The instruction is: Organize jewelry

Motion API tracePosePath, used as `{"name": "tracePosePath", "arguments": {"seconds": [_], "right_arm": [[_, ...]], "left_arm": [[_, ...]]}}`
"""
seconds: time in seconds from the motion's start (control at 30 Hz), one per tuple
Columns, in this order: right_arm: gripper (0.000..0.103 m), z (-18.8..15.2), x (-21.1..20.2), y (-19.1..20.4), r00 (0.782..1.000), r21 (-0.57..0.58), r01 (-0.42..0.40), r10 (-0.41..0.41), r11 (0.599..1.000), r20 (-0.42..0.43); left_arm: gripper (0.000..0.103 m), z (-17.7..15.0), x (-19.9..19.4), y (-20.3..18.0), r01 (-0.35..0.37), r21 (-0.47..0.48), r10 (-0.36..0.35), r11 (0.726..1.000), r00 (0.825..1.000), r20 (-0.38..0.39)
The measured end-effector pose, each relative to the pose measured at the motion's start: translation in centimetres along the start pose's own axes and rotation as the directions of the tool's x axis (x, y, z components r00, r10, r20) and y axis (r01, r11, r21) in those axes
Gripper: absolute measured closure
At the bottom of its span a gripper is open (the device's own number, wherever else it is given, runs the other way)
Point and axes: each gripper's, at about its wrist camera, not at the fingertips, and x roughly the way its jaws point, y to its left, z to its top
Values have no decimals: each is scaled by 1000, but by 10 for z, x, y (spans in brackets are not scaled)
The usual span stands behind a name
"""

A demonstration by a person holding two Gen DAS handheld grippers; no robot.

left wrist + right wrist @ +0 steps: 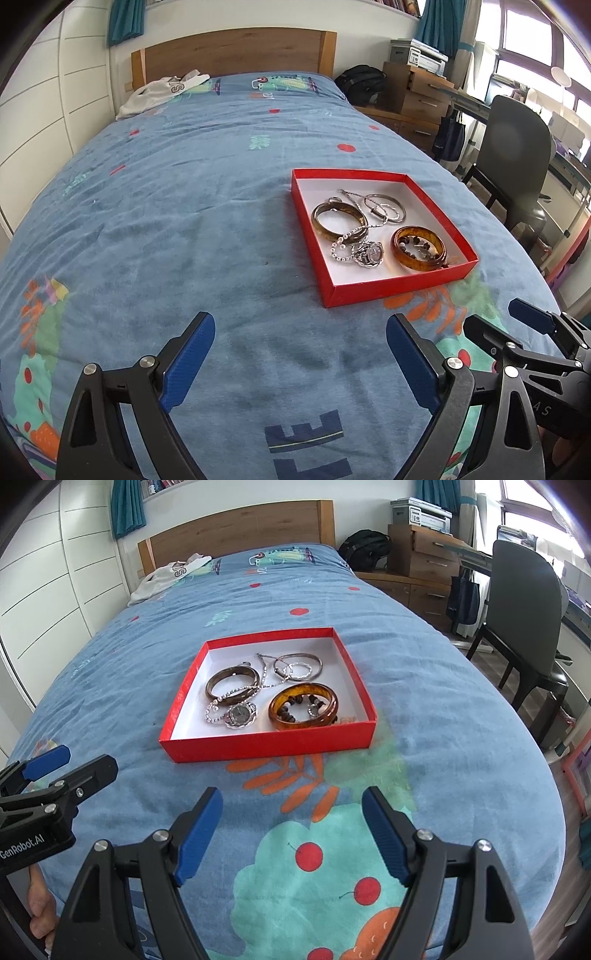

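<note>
A shallow red box [397,288] [266,747] with a white inside lies on the blue bedspread. In it are a dark brown bangle [339,222] [231,685], an amber bangle [419,249] [303,707] with dark beads inside, a silver watch [369,254] [241,713], a silver chain [364,212] [266,675] and thin silver bangles [386,206] [299,666]. My left gripper [301,328] is open and empty, short of the box and to its left. My right gripper [293,799] is open and empty, just in front of the box.
The bed [166,221] [443,720] has a wooden headboard [232,51] and a white garment [162,92] near it. A black chair [517,162] [528,602], drawers [421,96] and a desk stand at the right. White cupboards [48,107] line the left.
</note>
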Motion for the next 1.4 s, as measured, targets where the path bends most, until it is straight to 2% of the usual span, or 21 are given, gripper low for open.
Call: {"name": "tracePosePath", "arguments": {"seconds": [1.4], "right_arm": [[26,2,6,7,1000,-12,0,0,1000,-7]], "left_arm": [[9,-4,6,13,-10,-16,9,1000,1000,-30]]}}
